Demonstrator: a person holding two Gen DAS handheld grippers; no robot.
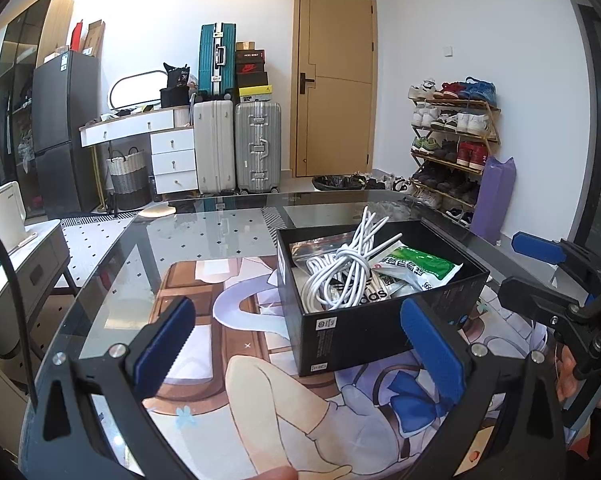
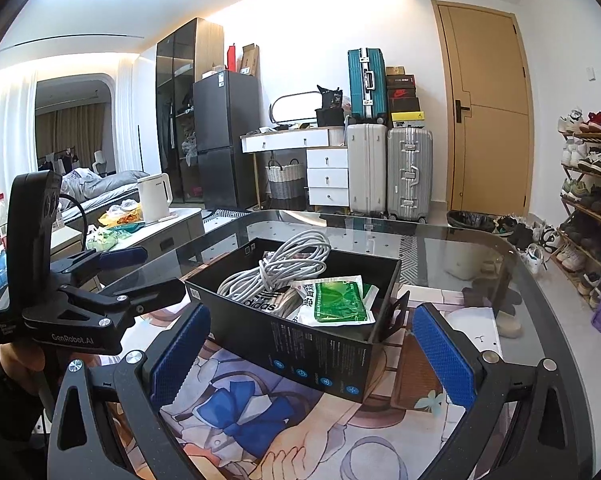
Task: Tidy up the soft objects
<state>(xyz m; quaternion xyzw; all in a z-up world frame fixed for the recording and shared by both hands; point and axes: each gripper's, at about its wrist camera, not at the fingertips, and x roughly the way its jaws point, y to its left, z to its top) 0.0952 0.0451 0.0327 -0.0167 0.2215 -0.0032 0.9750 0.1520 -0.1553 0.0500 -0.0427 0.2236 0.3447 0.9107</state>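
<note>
While both sets of jaws are spread wide with nothing in them, there's not much to drop yet, so the risks are all about the next reach. The left gripper [image 1: 296, 344] hangs just in front of the black box [image 1: 352, 332], and the right gripper [image 2: 312, 356] sits near the box's other long side. Inside, the white cable bundle [image 1: 348, 272] is piled loosely on top, loops poking above the rim, with the green packet [image 2: 336, 300] and what looks like a zip bag beside it (hard to tell from here). Grab one loop and the whole coil could unravel or drag the packet out. The box sits on a printed mat [image 2: 260, 420] over the glass worktop [image 1: 204, 236], so a nudge might slide it.
</note>
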